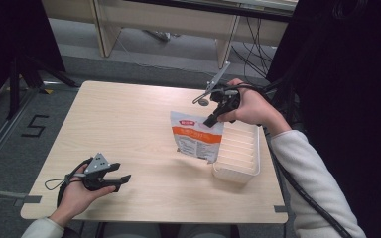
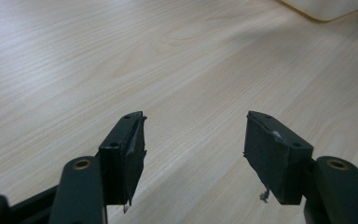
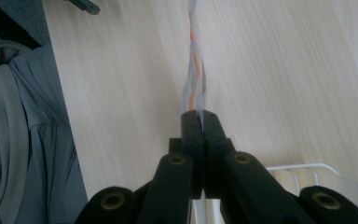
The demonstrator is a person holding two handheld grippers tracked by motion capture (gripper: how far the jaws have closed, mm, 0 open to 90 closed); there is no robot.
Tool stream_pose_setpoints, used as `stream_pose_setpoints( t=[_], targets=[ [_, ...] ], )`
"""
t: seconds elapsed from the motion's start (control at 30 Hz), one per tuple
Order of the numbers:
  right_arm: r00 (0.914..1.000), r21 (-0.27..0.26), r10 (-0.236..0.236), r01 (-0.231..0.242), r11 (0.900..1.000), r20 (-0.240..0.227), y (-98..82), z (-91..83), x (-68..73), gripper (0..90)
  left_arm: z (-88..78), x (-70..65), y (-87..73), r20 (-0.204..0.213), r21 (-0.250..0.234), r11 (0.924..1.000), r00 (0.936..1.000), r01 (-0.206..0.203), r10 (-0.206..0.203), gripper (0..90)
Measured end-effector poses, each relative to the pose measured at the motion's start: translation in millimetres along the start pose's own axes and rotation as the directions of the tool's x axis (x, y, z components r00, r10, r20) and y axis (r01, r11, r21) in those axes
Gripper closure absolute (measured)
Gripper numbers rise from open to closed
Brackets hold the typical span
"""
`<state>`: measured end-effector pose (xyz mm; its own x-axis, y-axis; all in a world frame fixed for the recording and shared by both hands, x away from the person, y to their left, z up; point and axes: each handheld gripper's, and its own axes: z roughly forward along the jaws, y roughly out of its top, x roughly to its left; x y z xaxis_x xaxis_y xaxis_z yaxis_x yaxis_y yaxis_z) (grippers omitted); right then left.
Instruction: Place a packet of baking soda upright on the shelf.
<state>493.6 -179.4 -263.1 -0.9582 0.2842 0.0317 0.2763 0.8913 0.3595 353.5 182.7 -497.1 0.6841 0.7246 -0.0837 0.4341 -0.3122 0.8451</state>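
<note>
Pale wooden table (image 1: 129,129) on grey floor (image 1: 10,134), desk (image 1: 168,25) beyond.

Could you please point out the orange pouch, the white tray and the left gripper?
orange pouch (image 1: 196,135), high view, its printed front.
white tray (image 1: 235,173), high view, its near rim.
left gripper (image 1: 123,179), high view, between its open jaw tips.

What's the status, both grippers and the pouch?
Left gripper open, idle over bare table. Right gripper shut on orange-and-white pouch by its top edge, pouch hanging beside white ribbed tray. Nothing in the way.
</note>
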Motion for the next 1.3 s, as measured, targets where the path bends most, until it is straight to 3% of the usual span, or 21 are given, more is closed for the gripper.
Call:
stream_pose_setpoints(
  t=[0.13, 0.57, 0.67, 0.7, 0.73, 0.93, 0.97, 1.0, 1.07, 1.1, 1.3],
  targets=[
    [0.9999, -0.005, 0.004, -0.004, 1.000, -0.011, -3.2, -8.0, 0.1, 90.0, 0.0, 0.1, 0.0, 0.001, 0.001, 1.0000, 1.0000, 0.000, 0.000, 37.5],
    [0.9994, 0.002, 0.025, -0.025, 1.000, 0.025, -21.8, -37.7, -3.2, 90.0, 0.1, 0.0, 0.0, -0.001, 0.001, 1.0000, 1.0000, 0.000, 0.000, 37.4],
    [0.9992, 0.005, 0.029, -0.029, 1.000, 0.029, -24.6, -40.7, -4.0, 90.0, 0.1, 0.1, 0.0, -0.001, 0.001, 1.0000, 1.0000, -0.001, 0.001, 37.4],
    [0.9981, 0.008, 0.057, -0.057, 0.998, 0.023, -26.5, -42.3, -3.0, 90.0, 0.0, 0.1, 0.0, -0.001, 0.001, 1.0000, 1.0000, -0.001, 0.001, 37.4],
    [0.9991, 0.005, 0.031, -0.031, 0.999, 0.028, -27.6, -43.4, -5.1, 90.0, 0.0, 0.2, 0.0, -0.001, 0.001, 1.0000, 1.0000, -0.001, 0.001, 37.4],
    [0.9989, 0.012, 0.039, -0.040, 0.999, 0.027, -35.6, -49.6, -8.1, 90.0, 0.1, 0.1, -0.1, -0.002, 0.002, 1.0000, 1.0000, 0.000, 0.000, 37.4],
    [0.9969, 0.014, 0.071, -0.072, 0.997, 0.033, -37.0, -50.6, -6.7, 90.0, 0.0, -0.1, -0.1, -0.002, 0.002, 1.0000, 1.0000, 0.004, -0.004, 37.4],
    [0.9987, 0.013, 0.044, -0.045, 0.999, 0.027, -37.8, -51.1, -8.7, 90.0, 0.0, 0.0, -0.1, -0.002, 0.002, 1.0000, 1.0000, 0.003, -0.003, 37.4],
    [0.9966, 0.015, 0.072, -0.073, 0.997, 0.039, -39.9, -52.9, -7.5, 90.0, 0.1, 0.0, -0.2, -0.002, 0.003, 1.0000, 1.0000, 0.003, -0.003, 37.4],
    [0.9980, 0.010, 0.049, -0.050, 0.999, 0.039, -40.7, -54.0, -9.8, 90.0, 0.0, -0.2, -0.3, -0.003, 0.003, 1.0000, 1.0000, 0.007, -0.007, 37.4],
    [0.9971, 0.011, 0.060, -0.061, 0.998, 0.047, -47.2, -59.3, -13.4, 90.0, 0.1, 0.2, -0.3, -0.002, 0.002, 1.0000, 1.0000, 0.007, -0.007, 37.4]
  ],
)
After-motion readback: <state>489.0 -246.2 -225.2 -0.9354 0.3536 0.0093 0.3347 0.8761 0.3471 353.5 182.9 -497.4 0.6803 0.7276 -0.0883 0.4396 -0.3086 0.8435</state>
